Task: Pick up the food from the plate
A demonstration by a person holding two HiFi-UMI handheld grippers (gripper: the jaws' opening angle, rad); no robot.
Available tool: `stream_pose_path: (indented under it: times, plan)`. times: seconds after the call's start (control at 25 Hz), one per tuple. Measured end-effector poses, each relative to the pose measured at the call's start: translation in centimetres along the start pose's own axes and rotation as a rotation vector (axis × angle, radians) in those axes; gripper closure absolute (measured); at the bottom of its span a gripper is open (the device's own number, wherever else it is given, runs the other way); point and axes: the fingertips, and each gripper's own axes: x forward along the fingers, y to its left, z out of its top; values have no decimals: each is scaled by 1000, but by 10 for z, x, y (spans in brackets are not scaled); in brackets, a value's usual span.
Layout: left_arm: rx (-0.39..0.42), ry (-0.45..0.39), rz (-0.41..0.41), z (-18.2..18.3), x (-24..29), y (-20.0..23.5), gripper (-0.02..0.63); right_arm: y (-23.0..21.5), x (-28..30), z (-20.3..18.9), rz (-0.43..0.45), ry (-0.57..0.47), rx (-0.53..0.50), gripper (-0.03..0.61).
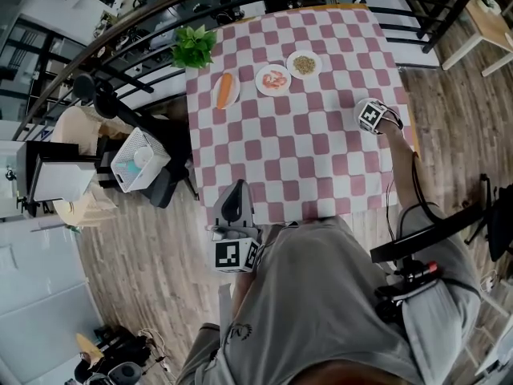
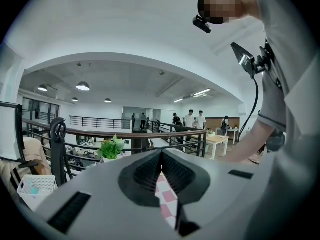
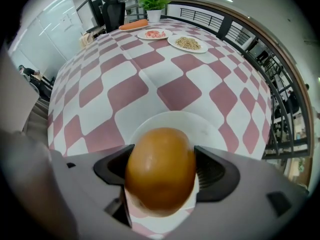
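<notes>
A round, glossy orange-brown food item (image 3: 160, 170) sits between the jaws of my right gripper (image 3: 161, 174), which is shut on it. It hangs just above a small white plate (image 3: 210, 131) on the checked tablecloth. From the head view, the right gripper (image 1: 373, 116) is at the table's right side and hides that plate and the food. My left gripper (image 1: 233, 229) is off the table's near edge, by the person's lap. Its jaws (image 2: 161, 170) are shut with nothing between them.
At the table's far side stand a plate with a carrot (image 1: 225, 91), a plate of pink food (image 1: 273, 79) and a plate of grainy food (image 1: 304, 64). A potted plant (image 1: 193, 46) is at the far left corner. A railing (image 1: 120, 34) runs behind.
</notes>
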Motion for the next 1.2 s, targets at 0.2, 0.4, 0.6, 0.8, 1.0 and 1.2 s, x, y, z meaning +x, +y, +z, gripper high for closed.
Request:
stream_pose_path:
  times: [0.2,0.4,0.6,0.8,1.0,1.2]
  plan:
    - [-4,1,6,0,-1,0,604,1,14,6,24,-32,-44,223]
    - [2,1,5,-4,-2,0,604,2,0,2,-3,-9,-26,224]
    - [-2,3,2,-3,0,-2,604,0,1,1,-15,-33,-2,224]
    - [1,-6,1,-3,0,-2,604,-2,-3,-1,-38,-48,52,224]
    - [-4,-8,-1,-3,0,0,604,-2,1,-6,-44,-91,139,224]
    - [-5,-9,-23,-4,2,-5,604,-4,1,-10,-42,-171,242,224]
